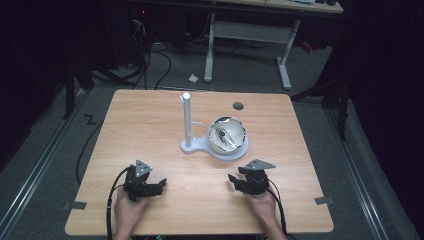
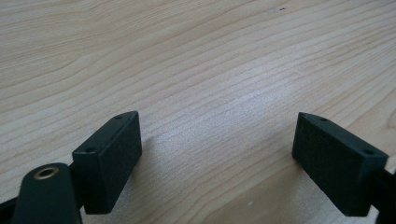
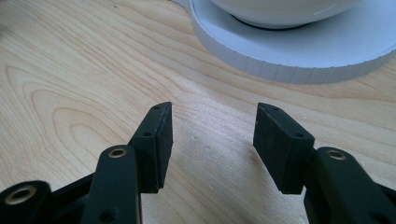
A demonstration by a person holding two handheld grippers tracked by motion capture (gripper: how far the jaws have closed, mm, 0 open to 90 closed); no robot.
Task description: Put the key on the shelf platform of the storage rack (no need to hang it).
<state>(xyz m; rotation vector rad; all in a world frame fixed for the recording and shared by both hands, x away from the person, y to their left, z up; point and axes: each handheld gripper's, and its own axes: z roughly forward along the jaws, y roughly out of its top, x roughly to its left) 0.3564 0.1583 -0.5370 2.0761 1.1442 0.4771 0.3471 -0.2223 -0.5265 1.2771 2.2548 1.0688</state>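
Both grippers rest low on the wood-grain table [image 1: 150,130], jaws spread, empty. Left gripper [image 2: 217,149] faces bare grain; right gripper [image 3: 210,140] faces the white ribbed disc base [image 3: 299,53] carrying a glossy bowl [image 1: 227,134] beside an upright post [image 1: 186,120].

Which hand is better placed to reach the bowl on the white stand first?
Right. The right tongs rest nearer the bowl, open, with the white stand just ahead. The left tongs face bare table.

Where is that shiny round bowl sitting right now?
In the high view, the bowl sits on the white stand near the table's middle, right of its upright post, beyond both grippers.
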